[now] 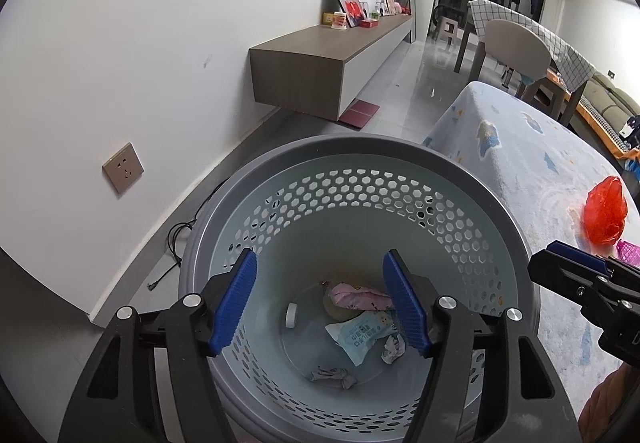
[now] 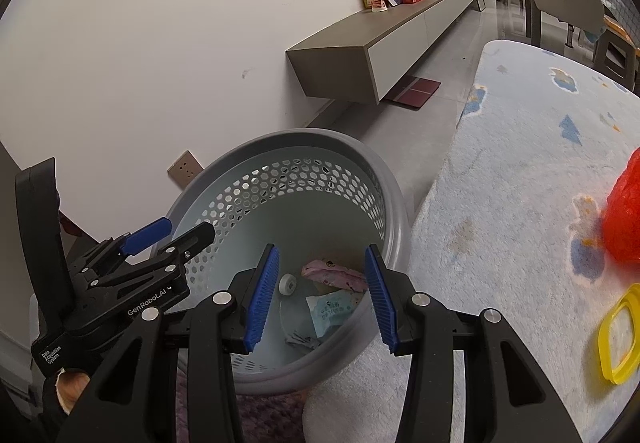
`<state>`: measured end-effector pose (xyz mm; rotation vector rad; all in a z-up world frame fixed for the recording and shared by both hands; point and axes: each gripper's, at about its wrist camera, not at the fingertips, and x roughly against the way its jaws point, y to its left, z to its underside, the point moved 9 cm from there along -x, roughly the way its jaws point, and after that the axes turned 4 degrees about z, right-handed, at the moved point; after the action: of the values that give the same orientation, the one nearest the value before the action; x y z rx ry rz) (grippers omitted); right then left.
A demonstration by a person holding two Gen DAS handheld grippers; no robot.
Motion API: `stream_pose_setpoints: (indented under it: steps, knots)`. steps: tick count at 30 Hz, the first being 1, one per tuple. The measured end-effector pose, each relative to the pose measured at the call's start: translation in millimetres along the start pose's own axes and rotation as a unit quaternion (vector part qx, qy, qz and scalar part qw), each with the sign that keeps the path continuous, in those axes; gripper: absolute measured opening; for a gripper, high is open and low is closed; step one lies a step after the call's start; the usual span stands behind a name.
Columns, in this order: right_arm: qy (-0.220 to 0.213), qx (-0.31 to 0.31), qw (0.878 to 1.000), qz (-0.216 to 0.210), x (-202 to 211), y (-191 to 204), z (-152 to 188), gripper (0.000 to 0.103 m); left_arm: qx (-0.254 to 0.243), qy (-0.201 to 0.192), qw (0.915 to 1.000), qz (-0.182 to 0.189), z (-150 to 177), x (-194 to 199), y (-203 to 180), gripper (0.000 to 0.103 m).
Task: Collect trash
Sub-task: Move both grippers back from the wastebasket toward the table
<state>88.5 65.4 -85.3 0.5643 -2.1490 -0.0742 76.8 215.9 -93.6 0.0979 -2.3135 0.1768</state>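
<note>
A grey basket [image 1: 360,147] with honeycomb holes stands on the floor beside a pale blue rug [image 1: 520,147]. At its bottom lie a pink wrapper [image 1: 360,293], a light blue wrapper [image 1: 360,337], a white cap [image 1: 291,315] and crumpled paper [image 1: 332,375]. My left gripper [image 1: 320,257] hangs open over the basket, nothing between its blue pads. My right gripper [image 2: 322,249] is also open and empty above the basket [image 2: 304,137], just right of the left gripper [image 2: 186,227]. On the rug to the right lie a red plastic bag [image 2: 624,219] and a yellow plastic ring [image 2: 618,335].
A white wall with a socket [image 1: 123,167] and a black cable [image 1: 176,243] runs left of the basket. A low floating cabinet [image 1: 320,59] stands beyond it. A chair [image 1: 516,47] and a table with a checked cloth stand at the far right. A small pink item [image 1: 626,251] lies near the red bag [image 1: 604,215].
</note>
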Motion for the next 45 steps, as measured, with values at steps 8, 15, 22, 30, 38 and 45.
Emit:
stream_pose_setpoints:
  steps: [8, 15, 22, 30, 38, 45]
  knots:
    - [-0.013, -0.015, 0.999, 0.025, 12.2, -15.6, 10.3, 0.052, -0.016, -0.013, 0.9998, -0.006, -1.6, 5.7, -9.0, 0.074]
    - [-0.021, -0.033, 0.997, 0.07, 31.9, -47.5, 29.5, 0.057, -0.041, -0.029, 0.9987, 0.004, -0.7, 15.4, -33.1, 0.082]
    - [-0.028, -0.065, 0.991, 0.117, 63.4, -92.8, 51.3, 0.063, -0.065, -0.045, 0.9967, 0.022, 1.2, 25.9, -62.8, 0.086]
    - [-0.041, -0.103, 0.979, 0.17, 109.9, -147.2, 76.7, 0.068, -0.093, -0.05, 0.9934, 0.044, 8.0, 37.3, -107.9, 0.086]
    - [-0.072, -0.149, 0.966, 0.198, 147.9, -191.1, 92.0, 0.074, -0.123, -0.052, 0.9881, 0.076, 19.2, 47.6, -169.7, 0.086]
    - [-0.086, -0.163, 0.959, 0.214, 164.5, -217.4, 101.3, 0.074, -0.149, -0.049, 0.9828, 0.098, 24.1, 49.9, -219.8, 0.086]
